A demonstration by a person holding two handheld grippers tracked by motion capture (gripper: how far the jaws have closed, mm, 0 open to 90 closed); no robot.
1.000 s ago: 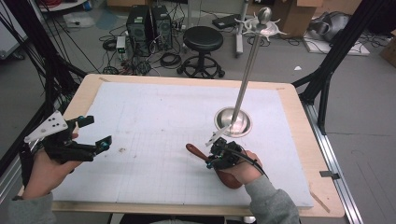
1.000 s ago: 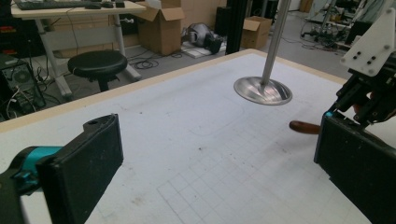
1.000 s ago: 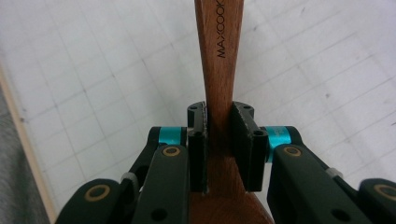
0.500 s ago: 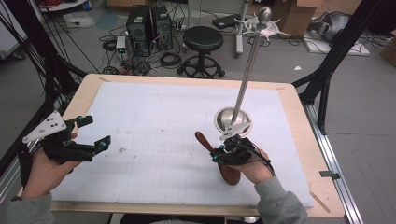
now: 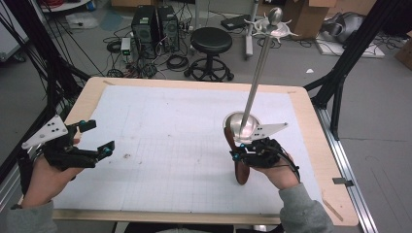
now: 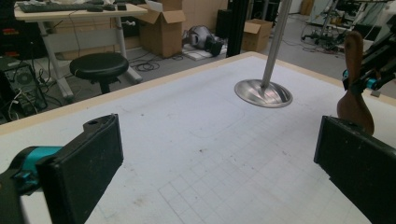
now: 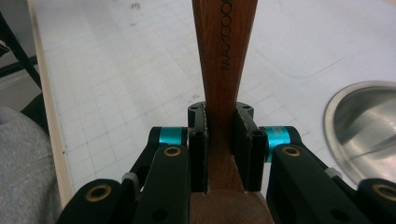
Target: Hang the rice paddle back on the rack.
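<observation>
Reddish-brown wooden spatula point(image 7: 224, 56), smooth and lightly glossy, maker's name stamped into the handle. Polished metal stand point(image 5: 241, 124) with mirror-bright dished base and brushed steel pole. Matt white gridded paper-like mat point(image 5: 165, 141), faintly smudged, on a table point(image 5: 311, 126) edged in pale bare wood. Right gripper point(image 7: 219, 149) of matt black plastic with brass-coloured rivets and glossy teal metal sleeves. Left gripper point(image 6: 224, 158) with dull, slightly rough black fingers point(image 6: 88, 163). Soft grey cloth sleeve point(image 5: 301, 213).

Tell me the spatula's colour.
Reddish-brown wood, the spatula shows best in the right gripper view.
</observation>
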